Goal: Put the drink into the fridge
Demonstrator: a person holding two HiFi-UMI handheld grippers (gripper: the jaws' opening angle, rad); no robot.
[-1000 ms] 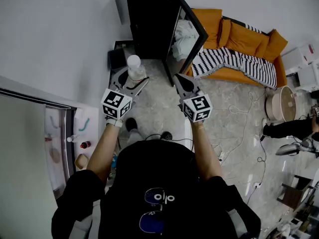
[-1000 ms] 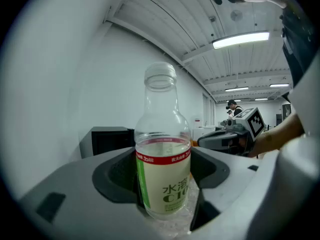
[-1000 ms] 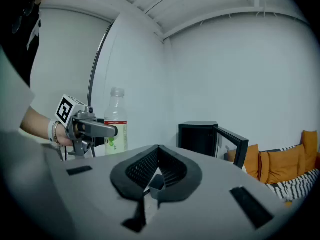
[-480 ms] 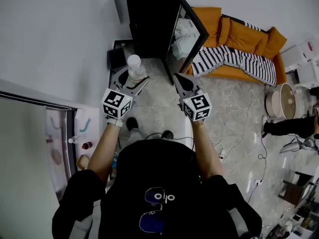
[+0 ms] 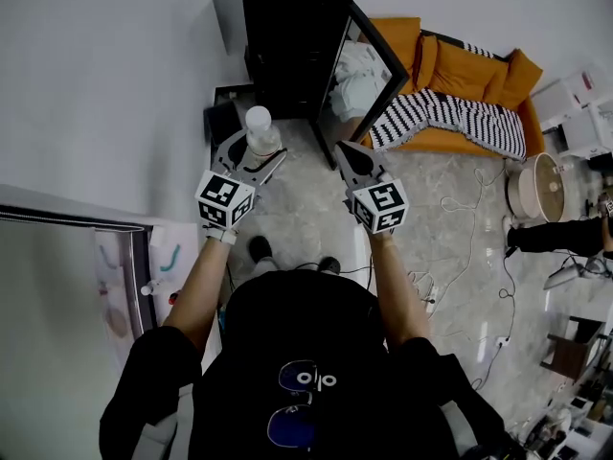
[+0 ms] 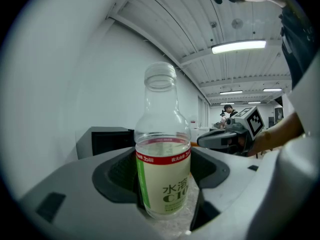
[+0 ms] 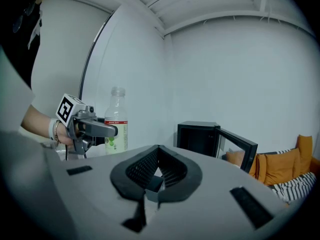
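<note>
Left hand-held gripper (image 5: pixel 253 154) is clamped on the drink bottle (image 5: pixel 258 123), jaws wide around its labelled body, bottle upright. It is out in front of the fridge (image 5: pixel 287 36) and not inside yet. Right hand-held gripper (image 5: pixel 343 151) has its jaws together with nothing between them, and sits in front of the fridge by the outer edge of the open fridge door (image 5: pixel 372 60). Main risk, as a judgement: the fridge sits low on the floor (image 5: pixel 306 209), so the bottle has to come down a long way. The pads grip only the lower body (image 6: pixel 162 184), so the tall neck could clip the top of the fridge opening and twist in the grip. I cannot tell whether a cap is on, so a tilt may spill. The door looks only partly swung out, so the bottle or the right hand-held gripper could knock it and narrow the opening. Cables (image 5: pixel 460 257) on the floor to the right of the fridge could catch a foot when stepping in. A smooth bottle could slip if the jaws loosen early.
</note>
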